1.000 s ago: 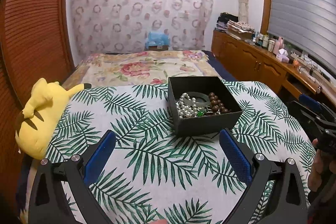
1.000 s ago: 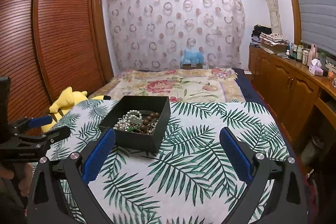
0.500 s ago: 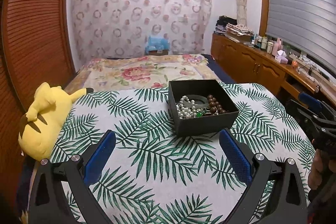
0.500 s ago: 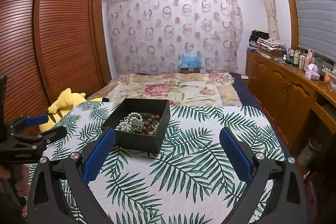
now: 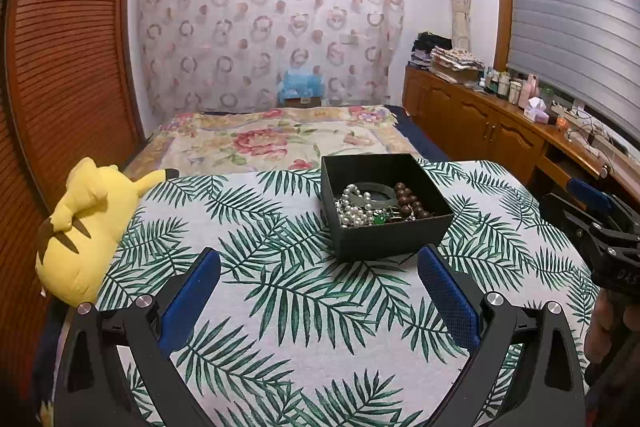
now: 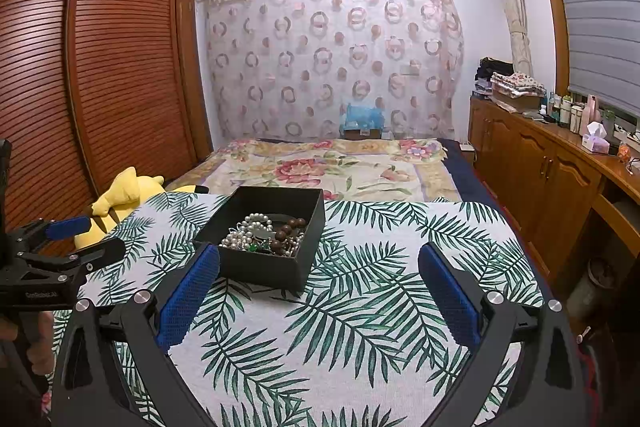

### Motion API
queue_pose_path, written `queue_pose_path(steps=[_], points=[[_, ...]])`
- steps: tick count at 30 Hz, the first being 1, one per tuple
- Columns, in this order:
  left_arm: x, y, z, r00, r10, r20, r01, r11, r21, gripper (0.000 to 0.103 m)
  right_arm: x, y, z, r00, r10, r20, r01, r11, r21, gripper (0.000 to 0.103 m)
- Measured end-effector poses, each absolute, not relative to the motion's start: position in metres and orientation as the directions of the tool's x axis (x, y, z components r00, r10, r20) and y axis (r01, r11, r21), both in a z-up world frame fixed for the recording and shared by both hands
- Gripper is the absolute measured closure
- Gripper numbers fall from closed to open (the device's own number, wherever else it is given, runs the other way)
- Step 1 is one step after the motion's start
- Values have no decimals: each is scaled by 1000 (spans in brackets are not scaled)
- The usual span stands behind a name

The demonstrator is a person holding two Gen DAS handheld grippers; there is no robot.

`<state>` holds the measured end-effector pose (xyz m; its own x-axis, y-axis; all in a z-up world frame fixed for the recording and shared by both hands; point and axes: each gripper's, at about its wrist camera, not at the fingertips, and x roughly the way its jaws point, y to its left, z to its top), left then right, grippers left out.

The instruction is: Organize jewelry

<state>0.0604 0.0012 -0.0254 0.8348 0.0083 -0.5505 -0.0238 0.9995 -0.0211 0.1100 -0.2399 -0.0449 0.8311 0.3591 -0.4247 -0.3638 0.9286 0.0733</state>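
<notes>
The black jewelry box (image 5: 386, 205) sits on the leaf-print cloth (image 5: 280, 291), open-topped, near-square with no clear long axis, and turned slightly so one corner points toward your right side. Inside it, piled at the near wall: a white pearl strand (image 5: 354, 209), dark brown wooden beads (image 5: 408, 201), a grey ring-shaped bangle (image 5: 374, 189) and a small green stone (image 5: 378, 218). The box walls look matte, like card.

The cloth is white with green palm fronds and covers the near end of a bed; a floral bedspread (image 5: 272, 141) lies beyond. A yellow plush toy (image 5: 86, 223) rests at the cloth's left edge.

Your left gripper (image 5: 318, 283) is spread wide and holds nothing; the box is just ahead, right of centre. Your right gripper (image 6: 318, 281) is likewise spread and empty; its left blue textured pad (image 6: 188, 291) overlaps the box's near corner in view, contact uncertain.

Room: slatted wooden wardrobe (image 6: 80, 75), ring-patterned curtain (image 6: 332, 55), wooden cabinet (image 6: 552, 179).
</notes>
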Motion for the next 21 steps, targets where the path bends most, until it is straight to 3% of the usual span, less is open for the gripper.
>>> queue_pose_path(steps=[21], points=[[57, -1, -22, 840, 13, -543, -33, 999, -27, 8, 110, -239, -44, 831, 358, -426, -364, 929, 72, 3]])
